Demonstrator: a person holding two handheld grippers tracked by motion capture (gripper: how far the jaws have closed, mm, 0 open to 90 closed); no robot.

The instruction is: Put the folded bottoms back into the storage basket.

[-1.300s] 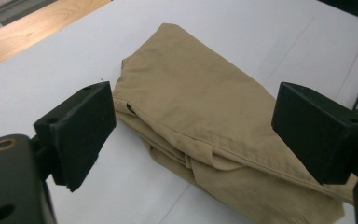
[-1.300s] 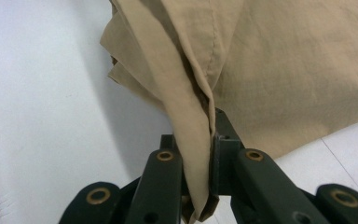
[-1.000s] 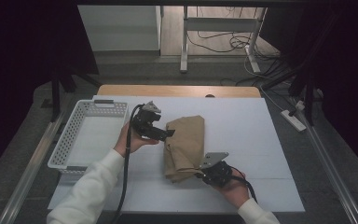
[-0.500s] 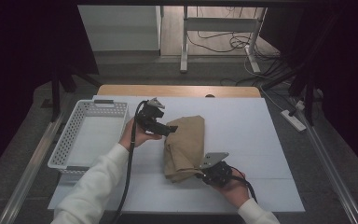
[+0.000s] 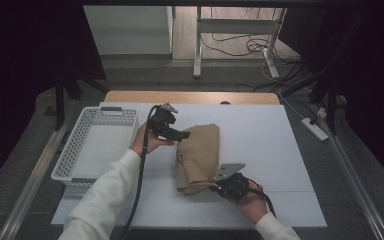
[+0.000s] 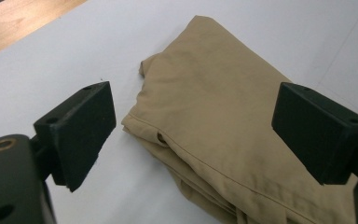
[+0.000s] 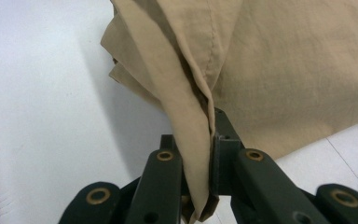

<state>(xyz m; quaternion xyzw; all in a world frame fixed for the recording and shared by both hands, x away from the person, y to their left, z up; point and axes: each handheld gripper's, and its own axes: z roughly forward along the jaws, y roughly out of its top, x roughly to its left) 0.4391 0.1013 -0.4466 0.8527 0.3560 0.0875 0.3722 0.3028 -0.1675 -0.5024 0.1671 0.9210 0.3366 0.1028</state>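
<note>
Right gripper (image 5: 219,186) clamps cloth (image 5: 200,155) near corner, lower centre. Left gripper (image 5: 180,134) wide, at cloth's upper-left edge; long axis runs top-bottom.

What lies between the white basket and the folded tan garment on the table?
In the high view, the person's left hand holding the open left gripper sits between the white basket and the tan garment, above bare white table.

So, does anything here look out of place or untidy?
Nothing is spilled or damaged. The tan folded garment lies slightly askew on the white table, its near corner bunched where the right tool pinches it. The left tool is open above it.
</note>
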